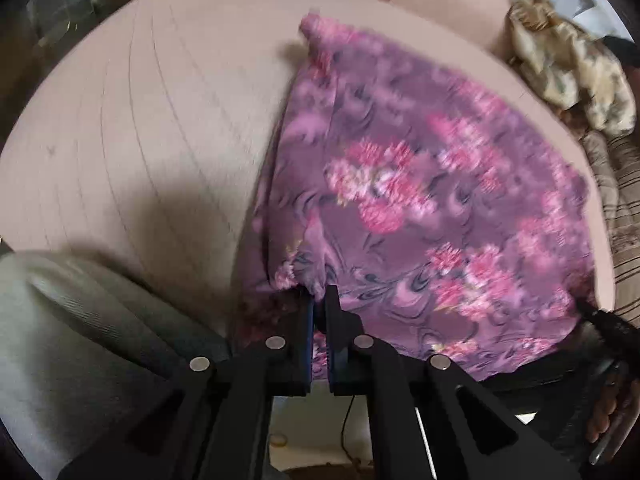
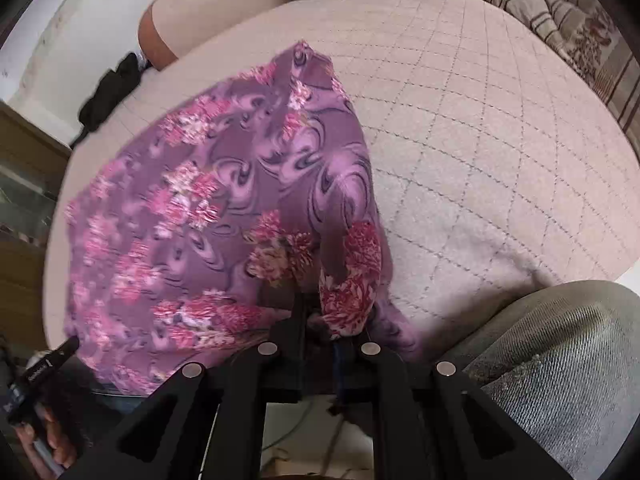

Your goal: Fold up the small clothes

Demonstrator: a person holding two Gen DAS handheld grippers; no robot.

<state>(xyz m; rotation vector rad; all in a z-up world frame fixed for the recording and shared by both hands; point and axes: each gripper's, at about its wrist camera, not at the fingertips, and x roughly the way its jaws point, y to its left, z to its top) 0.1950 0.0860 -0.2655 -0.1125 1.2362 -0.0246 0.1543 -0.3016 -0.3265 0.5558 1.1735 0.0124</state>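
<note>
both grippers are pinching the near edge of one purple cloth printed with pink flowers (image 1: 400,200). left black two-finger gripper (image 1: 319,300) has its jaws pressed nearly together on a bunched corner of that cloth, at the cloth's left near corner. right black two-finger gripper (image 2: 316,312) also bites a gathered fold of the same cloth, at its right near corner; the fabric drapes over the fingertips, so the jaws themselves are partly hidden, but they look closed on it.

the flowered cloth hangs stretched between the two grippers, its far end trailing toward the pale pink quilted bedspread with stitched squares (image 2: 480,140) beneath it. whether the far end rests on the bedspread is hard to tell, as the picture is blurred.

beyond the cloth's far right side lies a crumpled cream and gold patterned fabric (image 1: 568,64), and next to that a brown striped blanket (image 2: 560,12). a dark bundle of cloth (image 2: 108,92) sits off the flowered cloth's far left edge. the person's grey trouser knees (image 2: 560,360) show either side of the near edge.

judging by this, the step is spreading or lifting the cloth to start a fold. the next move likely calls for laying it flat on the bedspread, then carrying the held edge evenly over to the far edge.
</note>
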